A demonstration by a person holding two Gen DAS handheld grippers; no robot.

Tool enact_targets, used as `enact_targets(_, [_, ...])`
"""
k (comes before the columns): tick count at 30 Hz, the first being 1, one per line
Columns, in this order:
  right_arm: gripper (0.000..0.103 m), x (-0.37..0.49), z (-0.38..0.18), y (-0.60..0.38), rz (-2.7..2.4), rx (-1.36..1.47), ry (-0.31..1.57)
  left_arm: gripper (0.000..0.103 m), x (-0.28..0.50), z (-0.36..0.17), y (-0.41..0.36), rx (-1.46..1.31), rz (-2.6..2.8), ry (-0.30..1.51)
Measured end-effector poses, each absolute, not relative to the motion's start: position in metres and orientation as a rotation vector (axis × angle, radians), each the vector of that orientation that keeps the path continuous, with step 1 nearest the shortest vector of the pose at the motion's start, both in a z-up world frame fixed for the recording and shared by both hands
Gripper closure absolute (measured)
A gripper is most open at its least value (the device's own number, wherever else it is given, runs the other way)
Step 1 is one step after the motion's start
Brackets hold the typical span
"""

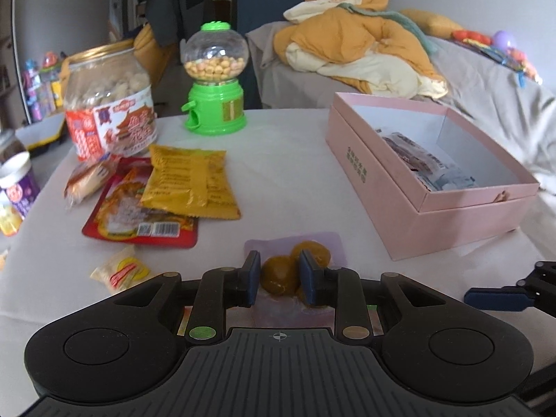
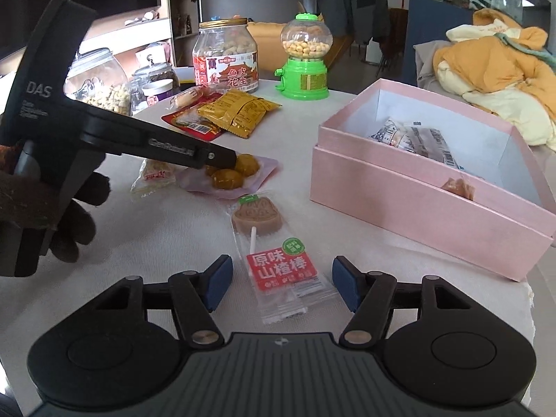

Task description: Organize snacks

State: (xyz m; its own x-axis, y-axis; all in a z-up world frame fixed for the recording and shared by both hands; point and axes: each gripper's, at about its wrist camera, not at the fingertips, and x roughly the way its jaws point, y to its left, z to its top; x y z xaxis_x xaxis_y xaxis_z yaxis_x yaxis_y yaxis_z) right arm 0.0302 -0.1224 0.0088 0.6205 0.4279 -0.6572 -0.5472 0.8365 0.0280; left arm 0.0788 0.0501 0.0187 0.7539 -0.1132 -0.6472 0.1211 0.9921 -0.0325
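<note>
A clear pouch of brown round snacks [image 1: 311, 252] lies on the white tablecloth. My left gripper [image 1: 281, 278] is shut on it, its blue pads pressing one brown ball from both sides. The right wrist view shows the same pouch [image 2: 226, 179] under the left gripper's tip [image 2: 226, 160]. A hawthorn lollipop packet [image 2: 281, 271] with a red label lies flat between the pads of my right gripper [image 2: 282, 286], which is open and not touching it. The open pink box [image 1: 434, 222] [image 2: 417, 201] to the right holds a few wrapped snacks.
A peanut jar [image 1: 111, 114], a green candy dispenser [image 1: 215, 83], yellow [image 1: 191, 180] and red [image 1: 139, 215] packets and a small candy packet [image 1: 118, 272] lie left. Glass jars [image 2: 100, 80] stand at the table's far left. A gloved hand [image 2: 69, 215] holds the left gripper. Bedding lies behind.
</note>
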Motion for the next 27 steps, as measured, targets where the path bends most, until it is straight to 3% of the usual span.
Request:
enact_targets(17, [0.036,0.033,0.007,-0.133,0.512,-0.116,0.701,0.069,0.052,0.016,0.054,0.102,-0.084,0.649])
enact_targets(27, [0.034,0.034,0.007,-0.133,0.503,-0.112,0.703,0.073,0.029,0.026,0.074,-0.031,-0.152,0.631])
